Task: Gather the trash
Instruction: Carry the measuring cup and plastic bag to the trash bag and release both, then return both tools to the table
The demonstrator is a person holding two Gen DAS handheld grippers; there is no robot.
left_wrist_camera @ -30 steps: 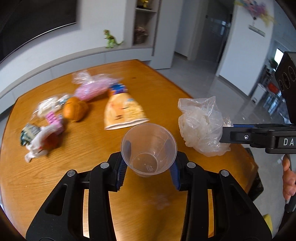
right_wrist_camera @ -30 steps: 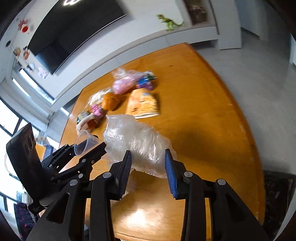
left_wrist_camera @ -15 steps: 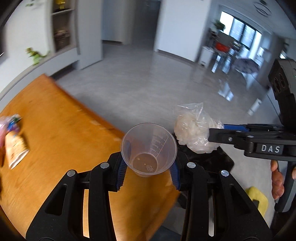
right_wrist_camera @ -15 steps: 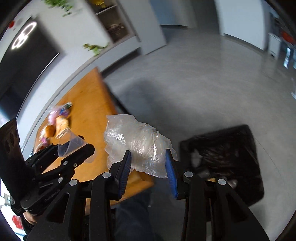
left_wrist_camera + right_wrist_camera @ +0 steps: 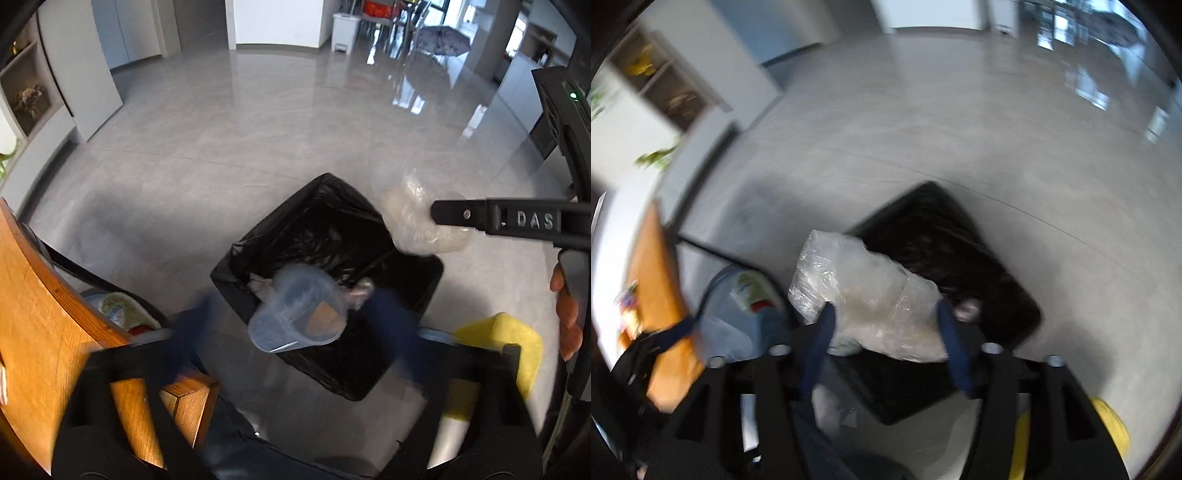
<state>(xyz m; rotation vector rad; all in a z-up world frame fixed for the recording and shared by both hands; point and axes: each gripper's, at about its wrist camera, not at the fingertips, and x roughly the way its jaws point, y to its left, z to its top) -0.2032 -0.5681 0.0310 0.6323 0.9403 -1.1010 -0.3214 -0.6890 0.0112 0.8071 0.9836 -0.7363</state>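
A black-lined trash bin [image 5: 369, 236] stands on the floor below both grippers; it also shows in the right wrist view [image 5: 964, 254]. In the left wrist view my left gripper [image 5: 295, 321] has its blurred fingers spread wide, and the clear plastic cup [image 5: 299, 310] hangs free over the bin's mouth, tipped on its side. My right gripper [image 5: 886, 332] is spread wide around the crumpled clear plastic bag [image 5: 864, 291], which looks loose between the fingers above the bin's left rim. The bag also shows in the left wrist view [image 5: 410, 218].
The wooden table's corner [image 5: 44, 317] is at the left. A round container [image 5: 122, 314] with packaging sits on the floor beside the table. A yellow object [image 5: 498, 347] lies to the right of the bin. Grey tiled floor [image 5: 258, 129] spreads beyond.
Both grippers swung from the table's edge to above the bin. Both have opened; the cup has left the left fingers and tips over the bin, and the bag is loose.
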